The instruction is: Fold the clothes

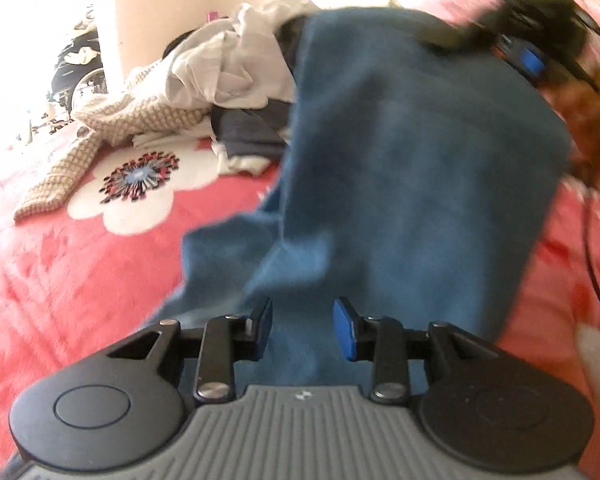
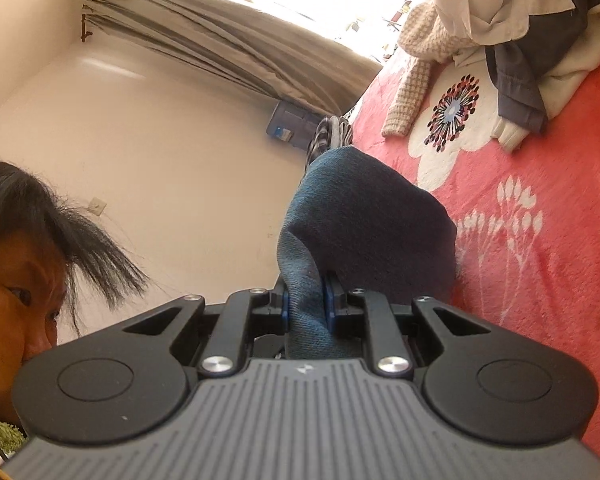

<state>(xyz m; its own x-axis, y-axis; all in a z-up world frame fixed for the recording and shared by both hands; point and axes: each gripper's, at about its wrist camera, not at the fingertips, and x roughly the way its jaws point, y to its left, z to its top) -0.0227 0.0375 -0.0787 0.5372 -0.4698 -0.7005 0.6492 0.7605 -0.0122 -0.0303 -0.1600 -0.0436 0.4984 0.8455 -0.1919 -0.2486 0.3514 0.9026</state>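
Observation:
A blue garment (image 1: 400,152) hangs stretched above the red flowered bedspread (image 1: 60,272), its lower part crumpled near my left gripper (image 1: 304,328). That gripper stands open just over the fabric, and its blue pads (image 1: 346,330) press on nothing. The garment's far top edge is held up by my right gripper (image 1: 480,36), blurred at the upper right. In the right wrist view, the right gripper (image 2: 306,304) is shut on a bunched fold of the blue garment (image 2: 364,216), which drapes forward onto the bedspread (image 2: 540,280).
A pile of clothes (image 1: 228,68) lies at the far side of the bed: white, beige checked (image 1: 100,128) and dark grey pieces. A black cable (image 1: 592,264) runs along the right. A person's head (image 2: 16,260), a curtain (image 2: 220,40) and a wall are to the left of the right gripper.

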